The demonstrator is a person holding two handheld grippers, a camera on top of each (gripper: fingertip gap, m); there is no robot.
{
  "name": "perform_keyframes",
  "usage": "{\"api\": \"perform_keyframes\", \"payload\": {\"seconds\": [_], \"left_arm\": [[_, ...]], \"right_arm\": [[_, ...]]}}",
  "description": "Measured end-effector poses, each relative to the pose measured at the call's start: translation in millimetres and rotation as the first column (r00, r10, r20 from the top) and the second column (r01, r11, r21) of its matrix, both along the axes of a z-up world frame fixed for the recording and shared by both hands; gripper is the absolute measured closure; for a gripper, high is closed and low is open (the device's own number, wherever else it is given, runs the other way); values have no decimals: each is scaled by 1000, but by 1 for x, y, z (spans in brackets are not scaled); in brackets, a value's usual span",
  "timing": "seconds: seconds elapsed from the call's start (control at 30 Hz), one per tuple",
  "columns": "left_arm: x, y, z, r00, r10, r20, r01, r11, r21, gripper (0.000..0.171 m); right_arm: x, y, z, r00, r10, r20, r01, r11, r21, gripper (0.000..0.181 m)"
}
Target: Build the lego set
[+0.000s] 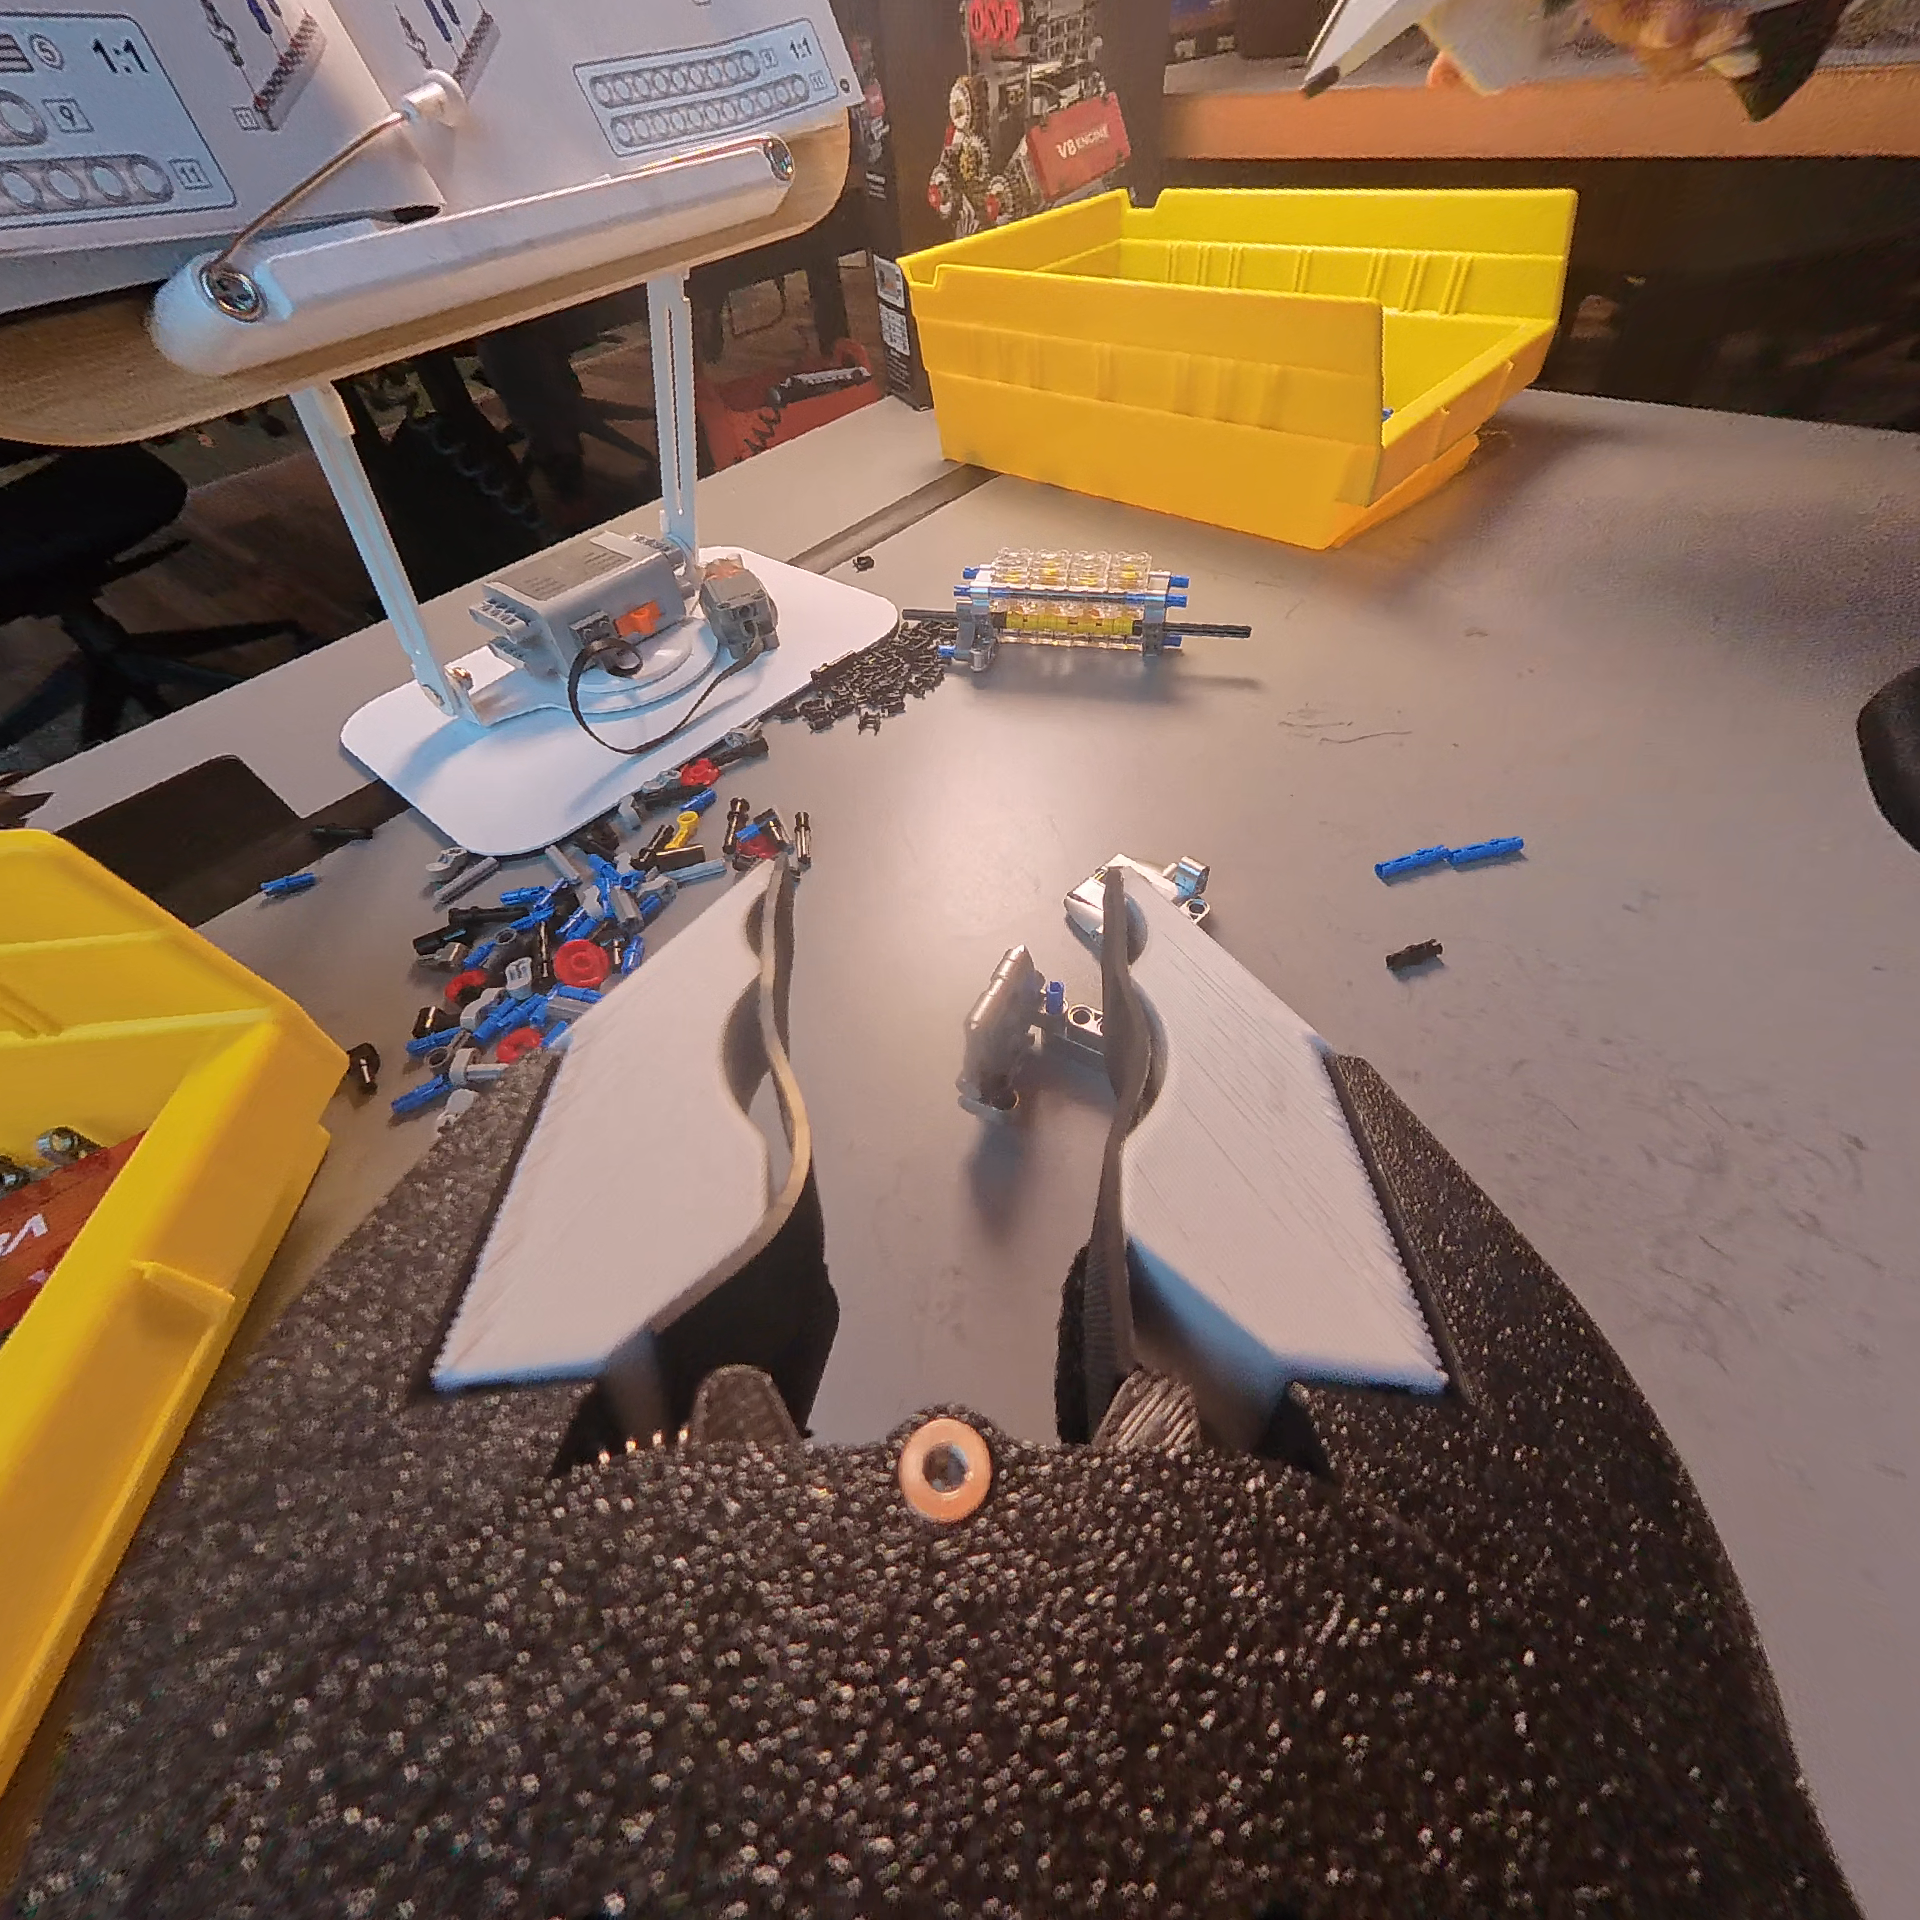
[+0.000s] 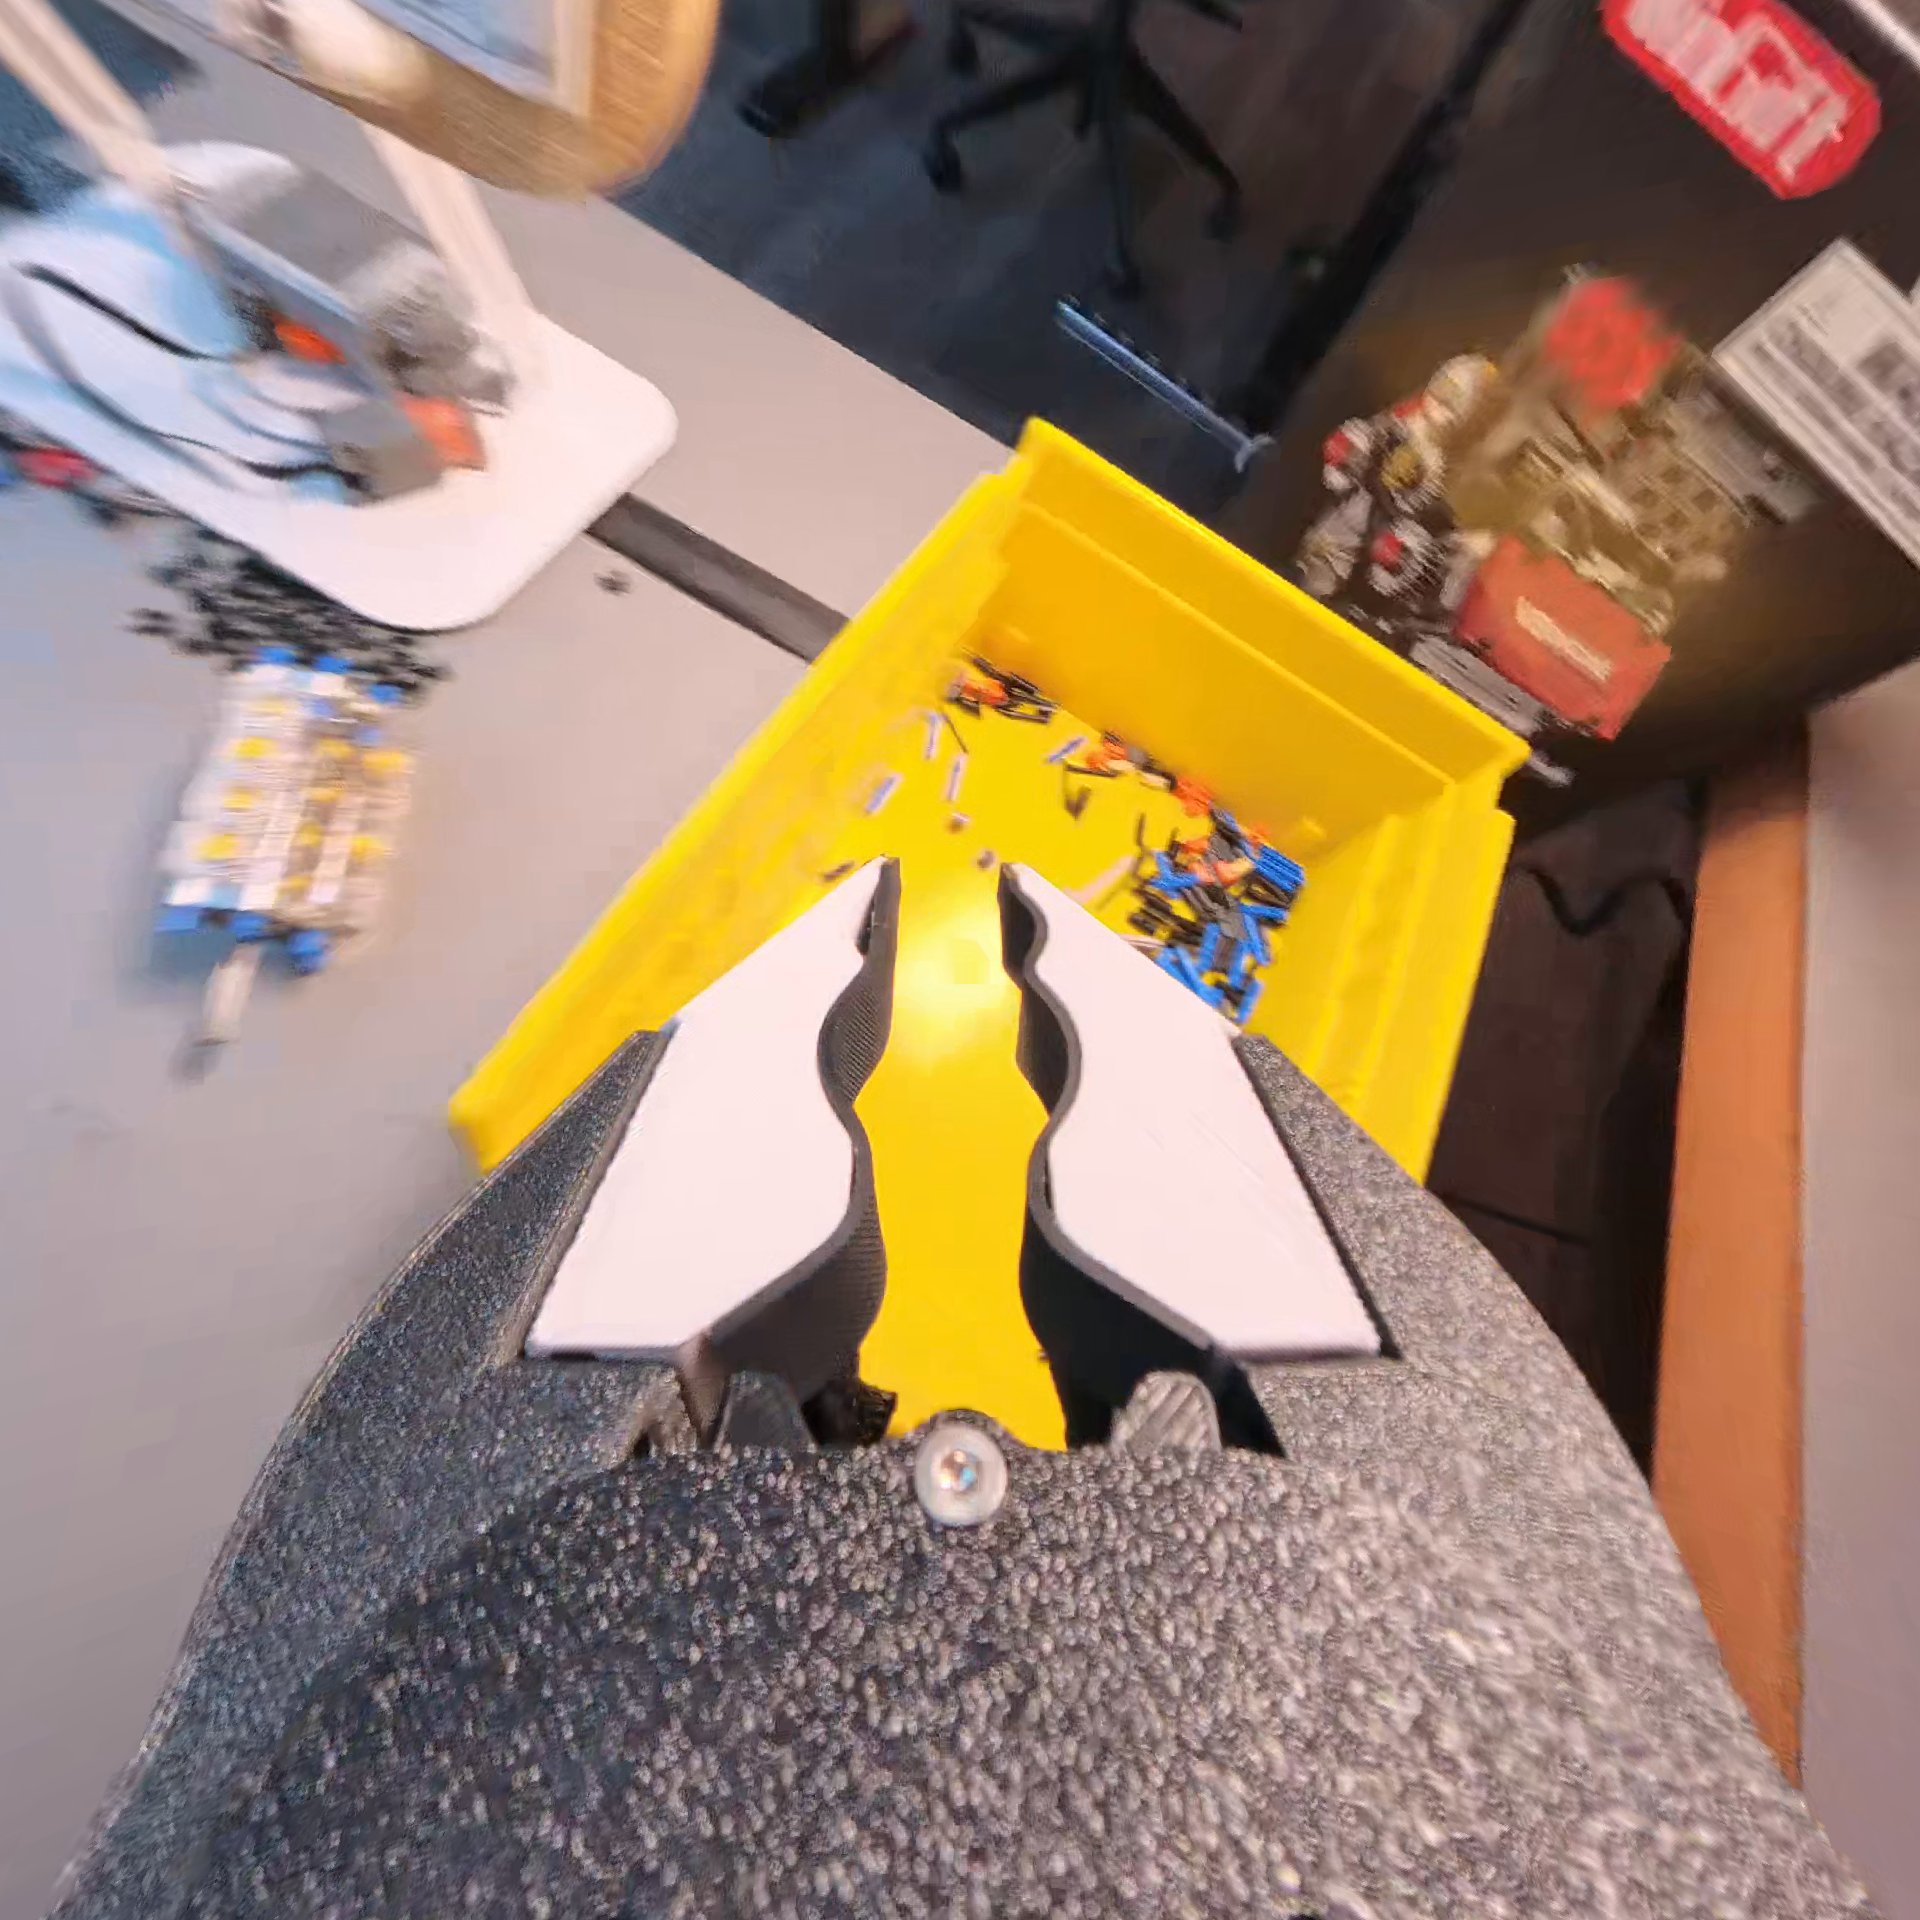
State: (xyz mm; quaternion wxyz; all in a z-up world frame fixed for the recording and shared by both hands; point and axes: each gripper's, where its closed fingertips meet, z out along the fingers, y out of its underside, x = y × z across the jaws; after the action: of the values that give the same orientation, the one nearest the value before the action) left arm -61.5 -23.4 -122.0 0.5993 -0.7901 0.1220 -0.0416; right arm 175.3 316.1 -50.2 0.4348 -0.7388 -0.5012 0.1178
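In the left wrist view, the left gripper [image 1: 945, 883] hangs low over the grey table [image 1: 1558, 1039] with its jaws spread wide and nothing between the pads; a small grey brick piece [image 1: 1003, 1029] lies on the table between the fingers, just beside the right one, and whether it touches that finger I cannot tell. To the near left lies a loose scatter of blue, black and red pins [image 1: 561, 935], and beyond it a white book stand [image 1: 623, 717] carrying a grey motor block [image 1: 592, 613]. One clear-and-yellow brick assembly [image 1: 1070, 613] sits farther off, and two yellow bins show: one far right [image 1: 1195, 416], one near left [image 1: 125, 1143]. In the blurred right wrist view, the right gripper [image 2: 943, 873] hovers above one yellow bin [image 2: 727, 862], jaws parted and empty, with small parts [image 2: 1216, 894] heaped in the bin's far right corner.
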Motion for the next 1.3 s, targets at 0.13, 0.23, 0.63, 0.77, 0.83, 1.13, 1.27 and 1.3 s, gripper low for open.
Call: {"api": "perform_keyframes", "payload": {"seconds": [0.13,0.23,0.63,0.77,0.83,1.13,1.27,1.3], "left_arm": [[-1,0,-3,1000,4,-13,-4,1000,-1,114],[-3,1,-7,1000,7,-4,-7,1000,-15,114],[-3,1,-10,1000,-8,11,8,999,-33,114],[-3,0,-8,1000,-10,17,11,1000,-29,114],[-3,0,-7,1000,-12,17,12,1000,-26,114],[-2,0,-7,1000,-17,18,17,999,-29,114],[-1,0,-9,1000,-21,14,22,999,-35,114],[-1,0,-9,1000,-22,13,23,999,-36,114]], "right_arm": [[17,68,-48,986,-157,63,162,982,-94,164],[23,95,-84,956,-251,152,274,950,-150,167],[32,133,-146,865,-380,326,456,868,-197,168],[28,127,-147,874,-349,337,442,861,-254,173],[26,120,-150,884,-308,351,417,859,-296,177],[25,119,-150,896,-313,315,415,841,-347,174],[24,118,-151,907,-341,246,416,809,-415,178],[25,118,-151,910,-346,228,412,805,-427,179]]}}
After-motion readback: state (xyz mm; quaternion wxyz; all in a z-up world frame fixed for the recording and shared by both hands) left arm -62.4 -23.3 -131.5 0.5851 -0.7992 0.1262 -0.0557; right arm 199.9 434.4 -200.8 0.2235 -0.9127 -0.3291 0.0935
